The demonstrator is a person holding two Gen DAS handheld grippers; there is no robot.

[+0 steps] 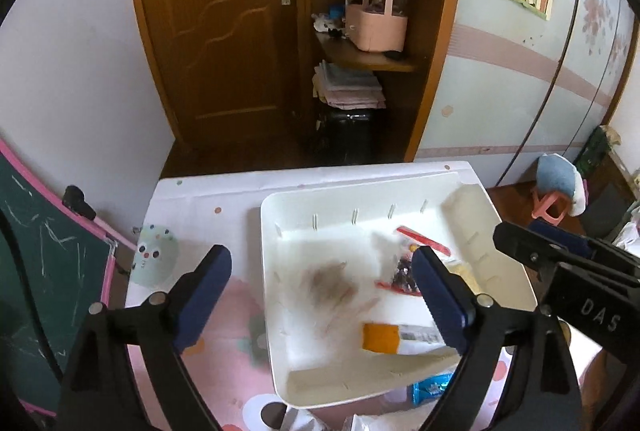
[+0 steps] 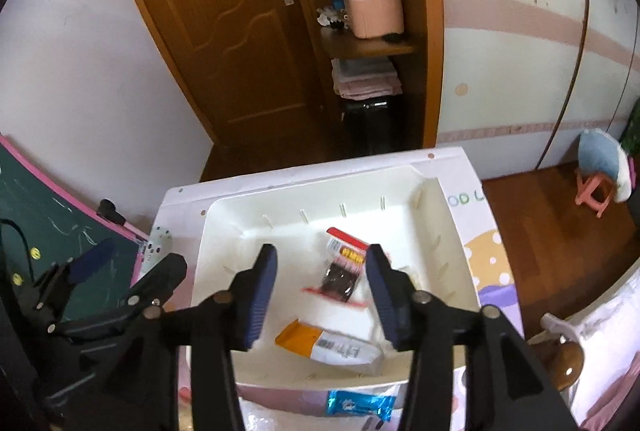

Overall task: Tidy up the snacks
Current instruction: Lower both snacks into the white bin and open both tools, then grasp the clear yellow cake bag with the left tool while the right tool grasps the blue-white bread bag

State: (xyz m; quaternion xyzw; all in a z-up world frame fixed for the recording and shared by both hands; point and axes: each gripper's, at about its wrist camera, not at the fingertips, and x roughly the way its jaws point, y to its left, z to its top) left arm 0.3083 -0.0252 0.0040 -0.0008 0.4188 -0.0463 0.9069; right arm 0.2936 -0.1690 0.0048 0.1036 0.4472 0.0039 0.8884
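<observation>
**Over the bin with both grippers empty: how I'd grab the next snack**

Between the fingers of the right gripper there's nothing at all: jaws spread wide, hovering above the white bin. Left gripper is the same, wide and empty, above the bin's bare left half.

Already in the bin: a dark snack bag with red trim and an orange-and-white packet, both lying flat toward the right side. Still outside, just beside the near wall, is a blue wrapper on the pink tablecloth.

My guess is the blue one goes next. Tips:
- come straight down, don't scrape the bin wall
- pinch across the short side, it's probably crinkly and slippery
- drop it in the bare left half, not on top of the others
</observation>
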